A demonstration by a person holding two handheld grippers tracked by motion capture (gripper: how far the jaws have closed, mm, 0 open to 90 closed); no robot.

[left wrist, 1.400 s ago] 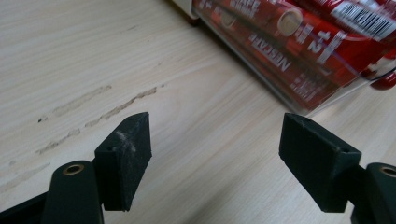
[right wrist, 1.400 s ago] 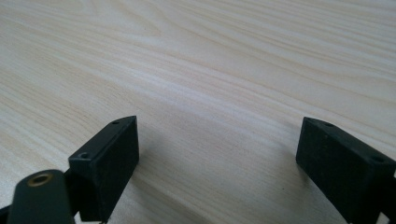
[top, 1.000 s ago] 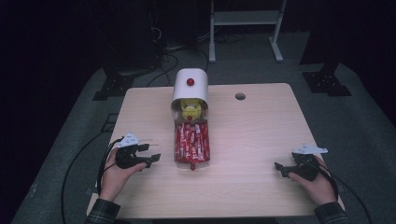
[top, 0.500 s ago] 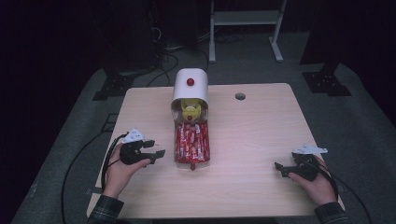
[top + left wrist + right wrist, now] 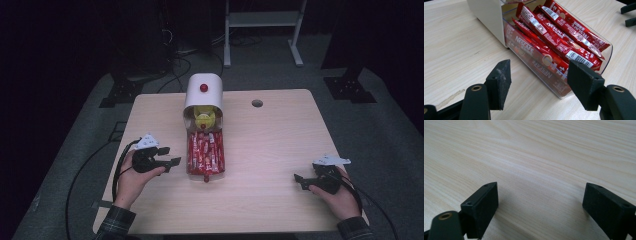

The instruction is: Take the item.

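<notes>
Left gripper lines up on the tray of coffee sticks

At the left, the left gripper (image 5: pixel 171 162) points at the clear tray (image 5: pixel 584 82) of red coffee sticks (image 5: pixel 205 152) at mid-table, jaws part-open with nothing between them — they have just been closing, likely narrowing to suit one stick. The tray juts from a white dispenser (image 5: pixel 203 93), so its sticks lie open to reach. At the right, the right gripper (image 5: pixel 299 180) rests on the table (image 5: pixel 280 130) — jaws wide, empty, well clear.
</notes>
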